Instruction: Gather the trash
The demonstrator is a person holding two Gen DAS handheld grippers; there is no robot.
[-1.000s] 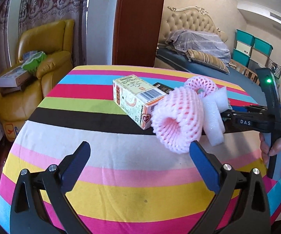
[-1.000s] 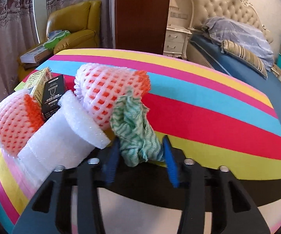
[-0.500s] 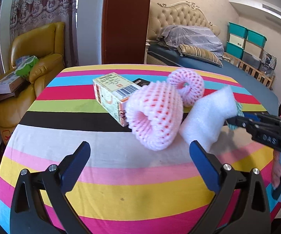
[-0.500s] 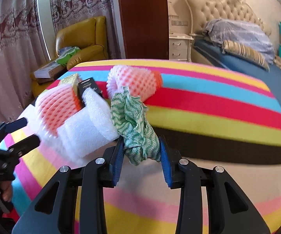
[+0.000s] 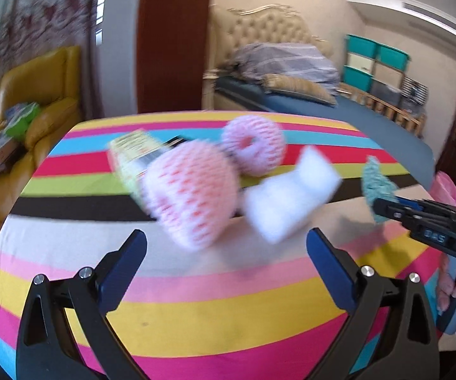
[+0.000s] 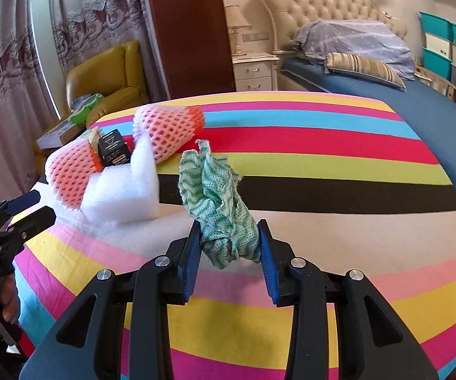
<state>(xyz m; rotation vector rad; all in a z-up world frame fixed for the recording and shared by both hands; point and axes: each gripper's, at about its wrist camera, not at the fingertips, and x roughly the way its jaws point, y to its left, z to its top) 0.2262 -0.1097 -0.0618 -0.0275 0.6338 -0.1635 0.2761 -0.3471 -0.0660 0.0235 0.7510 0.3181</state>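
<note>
**Green rag pinched in the right claw, left claw wide and bare**

Green-and-white crinkled cloth (image 6: 220,204), a soft woven rag with a wavy print, sits bunched between the blue pads of the right claw (image 6: 229,242); the jaws are closed most of the way onto its lower end and the rest stands up above them, clear of the tabletop (image 6: 338,323). The left claw (image 5: 226,248) hangs spread wide with nothing between its fingers, above the near edge of the striped tablecloth.

Toward the tabletop's left side lies a cluster of rubbish. Two pink foam net sleeves, tube-shaped with a diamond mesh, lie there: one nearer (image 6: 72,172), one farther back (image 6: 167,129). A white foam block (image 6: 126,190), spongy and bent like an L, leans against the nearer sleeve. Between the sleeves stand a small black box (image 6: 114,150) and a yellow-green carton (image 6: 93,136), both partly hidden. The left wrist view is blurred, so finer detail there is lost.
</note>
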